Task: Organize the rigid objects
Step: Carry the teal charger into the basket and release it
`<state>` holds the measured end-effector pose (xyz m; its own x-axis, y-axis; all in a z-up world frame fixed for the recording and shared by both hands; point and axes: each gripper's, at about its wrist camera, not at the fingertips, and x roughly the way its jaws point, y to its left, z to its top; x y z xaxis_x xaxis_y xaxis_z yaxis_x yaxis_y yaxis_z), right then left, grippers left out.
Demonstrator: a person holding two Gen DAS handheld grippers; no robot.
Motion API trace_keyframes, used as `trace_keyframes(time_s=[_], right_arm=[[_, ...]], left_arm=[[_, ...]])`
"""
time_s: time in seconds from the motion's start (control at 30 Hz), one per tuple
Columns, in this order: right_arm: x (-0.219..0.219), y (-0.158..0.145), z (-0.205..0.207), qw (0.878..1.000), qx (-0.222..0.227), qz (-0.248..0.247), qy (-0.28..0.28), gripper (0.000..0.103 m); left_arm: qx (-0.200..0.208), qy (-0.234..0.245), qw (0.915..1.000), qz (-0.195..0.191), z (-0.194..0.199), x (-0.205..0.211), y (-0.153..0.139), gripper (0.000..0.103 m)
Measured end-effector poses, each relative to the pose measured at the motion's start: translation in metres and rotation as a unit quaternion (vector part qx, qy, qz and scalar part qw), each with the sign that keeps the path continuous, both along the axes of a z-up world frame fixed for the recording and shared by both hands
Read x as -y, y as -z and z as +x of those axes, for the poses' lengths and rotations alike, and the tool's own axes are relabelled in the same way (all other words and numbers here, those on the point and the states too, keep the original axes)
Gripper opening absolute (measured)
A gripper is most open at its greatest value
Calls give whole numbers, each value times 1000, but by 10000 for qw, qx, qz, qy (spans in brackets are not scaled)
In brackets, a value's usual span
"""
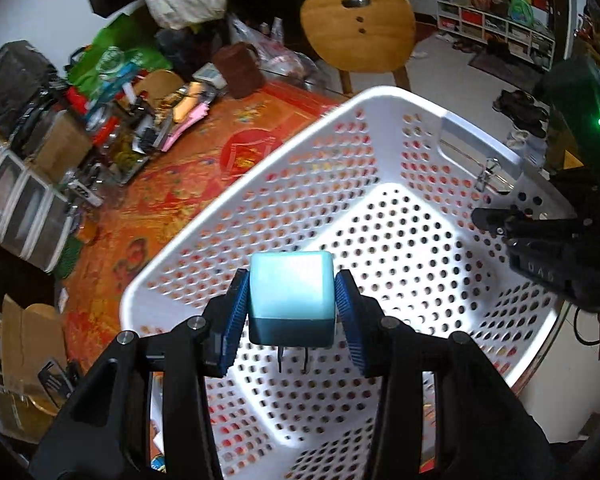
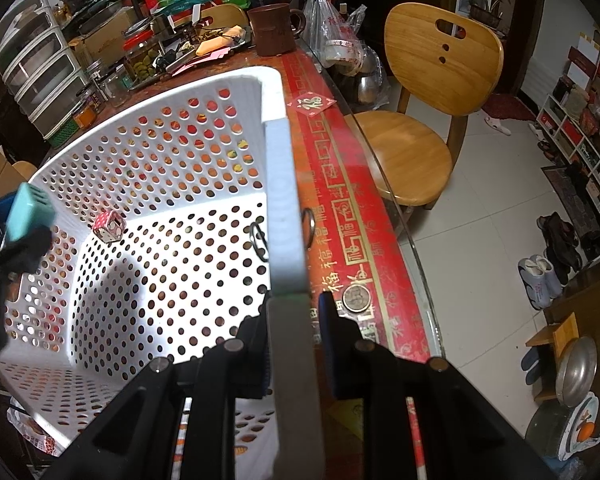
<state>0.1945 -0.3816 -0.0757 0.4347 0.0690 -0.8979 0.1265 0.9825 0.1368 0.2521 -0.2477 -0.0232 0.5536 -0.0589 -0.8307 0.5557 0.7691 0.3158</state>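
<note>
My left gripper (image 1: pixel 290 312) clamps the teal plug adapter (image 1: pixel 291 296) above the white basket (image 1: pixel 384 98), ready to drop it inside. My right gripper (image 2: pixel 294 344) pinches the basket's rim, steadying it on the table (image 2: pixel 352 216).

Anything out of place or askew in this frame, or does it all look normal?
The white basket sits tilted, its rim clamped in the right tool, which seems deliberate. The left tool holds a teal plug adapter over it. Nothing spilled or damaged.

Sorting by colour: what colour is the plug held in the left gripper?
Light teal plug, darker at the base; clearest in the left wrist view.
</note>
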Motion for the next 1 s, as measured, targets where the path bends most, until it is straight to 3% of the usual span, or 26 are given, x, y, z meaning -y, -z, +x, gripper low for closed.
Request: trace_keyframes(time_s=[0.33,0.93,0.97,1.0], right_arm=[[0,1,1,10000,3,10,-7,19],[-2,1,2,10000,-5,4,-15,19],[-1,1,1,10000,-5,7,-15,19],[-1,1,2,10000,-8,4,-18,19]], left_arm=[[-682,101,9970,348,24,24,46,41],[-889,186,9940,617,27,28,68,41],[-898,179,9940,595,28,29,68,43],[-863,165,9945,567,28,28,66,52]])
